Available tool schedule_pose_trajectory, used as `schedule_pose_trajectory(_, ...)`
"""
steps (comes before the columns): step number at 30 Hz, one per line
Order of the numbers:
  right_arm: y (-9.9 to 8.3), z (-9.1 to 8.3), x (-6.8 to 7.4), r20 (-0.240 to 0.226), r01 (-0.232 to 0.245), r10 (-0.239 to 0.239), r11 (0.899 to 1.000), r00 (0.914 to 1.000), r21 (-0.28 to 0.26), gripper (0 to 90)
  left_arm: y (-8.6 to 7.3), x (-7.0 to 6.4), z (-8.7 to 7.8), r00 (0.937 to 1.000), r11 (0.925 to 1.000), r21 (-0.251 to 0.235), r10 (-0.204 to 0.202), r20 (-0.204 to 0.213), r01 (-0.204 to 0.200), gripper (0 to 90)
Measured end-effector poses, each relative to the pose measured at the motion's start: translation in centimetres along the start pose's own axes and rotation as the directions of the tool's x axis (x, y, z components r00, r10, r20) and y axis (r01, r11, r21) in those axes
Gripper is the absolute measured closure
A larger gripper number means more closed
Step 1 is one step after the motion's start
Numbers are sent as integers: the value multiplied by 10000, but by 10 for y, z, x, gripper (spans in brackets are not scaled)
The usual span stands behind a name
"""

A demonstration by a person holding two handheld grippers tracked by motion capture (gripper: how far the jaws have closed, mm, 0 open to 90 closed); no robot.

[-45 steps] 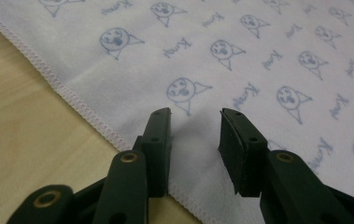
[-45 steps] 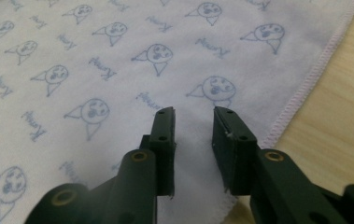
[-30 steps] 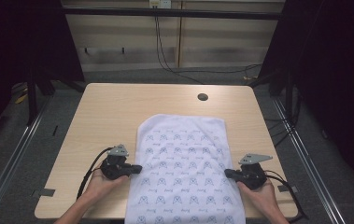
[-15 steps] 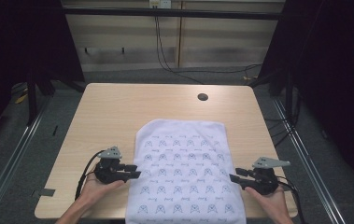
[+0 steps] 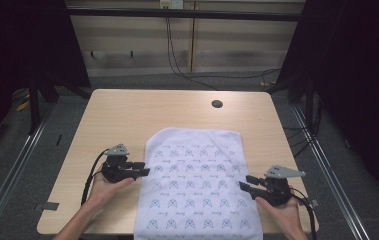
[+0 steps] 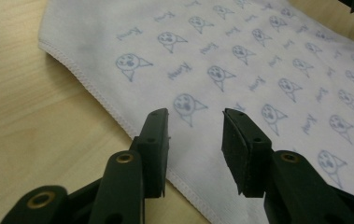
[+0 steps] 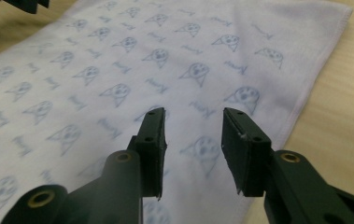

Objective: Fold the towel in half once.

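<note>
The printed cloth [image 5: 197,187] lies flat on the bench [image 5: 127,120], long axis running from the near edge toward the far side, flanked by left gripper [image 5: 139,170] and right gripper [image 5: 247,183], both parted and empty.

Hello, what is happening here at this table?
A person works on a white printed cloth that lies flat on a wooden table, its near end hanging over the table's front edge. Each hand holds a two-jaw gripper: the left gripper sits at the cloth's left edge, and the right gripper at its right edge. In both gripper views the jaws are open and close above the cloth, gripping nothing. It looks like the person is about to take hold of both sides, perhaps to fold it.
</note>
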State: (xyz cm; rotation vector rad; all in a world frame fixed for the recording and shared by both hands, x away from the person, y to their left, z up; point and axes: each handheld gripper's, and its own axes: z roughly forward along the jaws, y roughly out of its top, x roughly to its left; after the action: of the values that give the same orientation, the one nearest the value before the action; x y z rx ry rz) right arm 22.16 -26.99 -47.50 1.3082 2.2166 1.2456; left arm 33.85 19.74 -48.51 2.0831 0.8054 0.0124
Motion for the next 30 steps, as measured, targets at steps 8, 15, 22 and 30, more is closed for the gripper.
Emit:
schedule_pose_trajectory(8, 53, 57, -37, 68, 347, -349, 9990, 9994, 291, 597, 29, 31, 18, 9977, 9984, -501, -290, -614, 259, 641)
schedule_pose_trajectory(15, 91, 111, -74, 807, 370, -408, 9982, 9959, 479, 619, 47, 56, 39, 9897, 9970, -421, -700, -1245, 652, 614)
schedule_pose_trajectory(22, 88, 134, -92, 1105, 121, -255, 9927, 9936, 1200, 650, 37, 57, 55, 9863, 9992, 42, -376, -1607, 388, 707)
schedule_pose_trajectory(30, 75, 128, -88, 1254, 197, -350, 9924, 9915, 1216, 887, 35, 46, 51, 9938, 9982, 577, 223, -1093, -161, 879)
